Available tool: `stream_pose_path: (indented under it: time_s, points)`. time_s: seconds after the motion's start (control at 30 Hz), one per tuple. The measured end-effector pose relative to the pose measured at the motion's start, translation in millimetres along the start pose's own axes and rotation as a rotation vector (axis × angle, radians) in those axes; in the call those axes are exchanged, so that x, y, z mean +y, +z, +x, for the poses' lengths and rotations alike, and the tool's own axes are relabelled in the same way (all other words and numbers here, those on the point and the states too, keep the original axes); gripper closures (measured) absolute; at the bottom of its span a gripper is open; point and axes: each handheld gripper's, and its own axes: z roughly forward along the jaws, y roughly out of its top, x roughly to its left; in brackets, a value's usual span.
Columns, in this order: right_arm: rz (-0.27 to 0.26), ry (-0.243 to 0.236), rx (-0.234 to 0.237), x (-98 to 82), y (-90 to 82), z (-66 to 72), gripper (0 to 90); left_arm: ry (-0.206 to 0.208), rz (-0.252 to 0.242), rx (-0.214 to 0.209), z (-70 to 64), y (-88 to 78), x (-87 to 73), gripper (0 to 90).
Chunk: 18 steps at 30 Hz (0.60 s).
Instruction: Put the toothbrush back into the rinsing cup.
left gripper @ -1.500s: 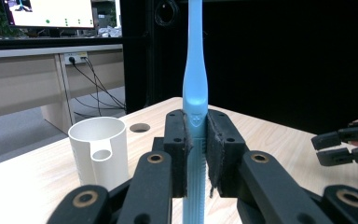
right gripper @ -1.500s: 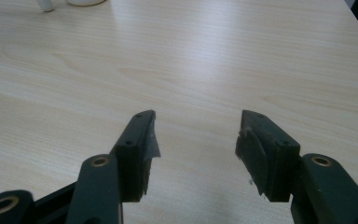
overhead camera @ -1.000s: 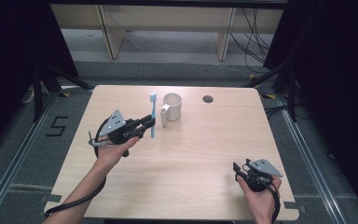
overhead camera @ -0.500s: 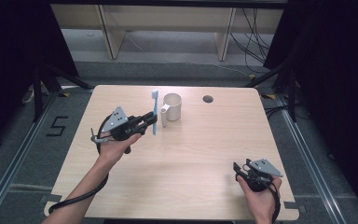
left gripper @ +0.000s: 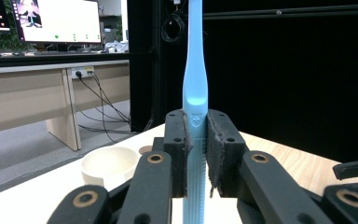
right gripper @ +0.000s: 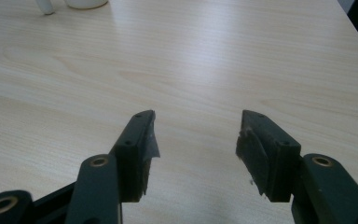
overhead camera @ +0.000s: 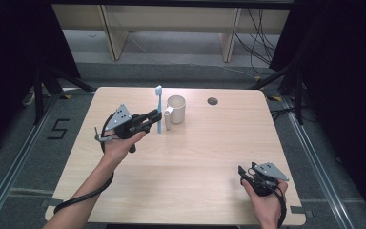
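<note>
Your left gripper (overhead camera: 156,117) is clamped on the light blue toothbrush (overhead camera: 159,109), its pads pressing the handle from both sides while the brush stands upright, bristle end up. You hold it above the far left part of the pale wooden table (overhead camera: 195,162), just beside the cream mug (overhead camera: 176,109), which stands on the side of the brush away from your hand. Your right gripper (overhead camera: 246,174) sits low near the table's near right corner, jaws apart with nothing between them and bare wood under them. A small round hole (overhead camera: 212,100) marks the table's far edge. Grey floor surrounds the table, black curtains hang at both sides, and a light wooden bench (overhead camera: 171,28) with trailing cables stands beyond.
</note>
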Motion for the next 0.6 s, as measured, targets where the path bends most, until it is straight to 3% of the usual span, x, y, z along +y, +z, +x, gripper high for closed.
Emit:
stream_pose_path:
  time_s: [0.07, 0.17, 0.2, 0.23, 0.3, 0.43, 0.5, 0.57, 0.6]
  points:
    - [-0.016, -0.043, -0.006, 0.6, 0.7, -3.0, 46.5, -0.001, -0.004, 0.002, 0.2, 0.9, 0.2, 78.4]
    - [-0.020, -0.046, -0.007, 0.8, 0.4, -3.4, 46.4, 0.000, -0.006, 0.004, 0.9, 2.6, -0.7, 78.4]
    - [-0.005, 0.000, 0.000, 0.4, -0.4, -0.2, 46.4, -0.005, -0.006, 0.005, 1.0, 3.3, -1.2, 78.4]
    - [-0.005, -0.001, 0.000, 0.4, -0.5, -0.4, 46.3, -0.005, -0.004, 0.007, 1.4, 3.9, -1.6, 78.4]
    - [-0.017, -0.042, -0.007, 0.9, 0.1, -3.7, 46.3, -0.010, -0.006, 0.007, 1.7, 5.5, -2.6, 78.4]
    - [-0.022, -0.038, -0.004, 0.6, 0.7, -3.7, 46.3, -0.012, -0.009, 0.006, 2.2, 9.0, -3.3, 78.4]
    - [-0.008, -0.057, -0.013, 1.2, -0.9, -4.8, 46.3, -0.015, -0.013, 0.001, 2.3, 10.5, -3.4, 78.4]
    - [-0.020, -0.048, -0.008, 1.0, 0.4, -3.8, 46.3, -0.016, -0.018, 0.000, 2.6, 11.9, -3.5, 78.4]
    - [-0.006, -0.002, 0.004, 0.8, 0.0, -0.3, 46.2, -0.018, -0.019, 0.000, 2.8, 12.4, -3.4, 78.4]
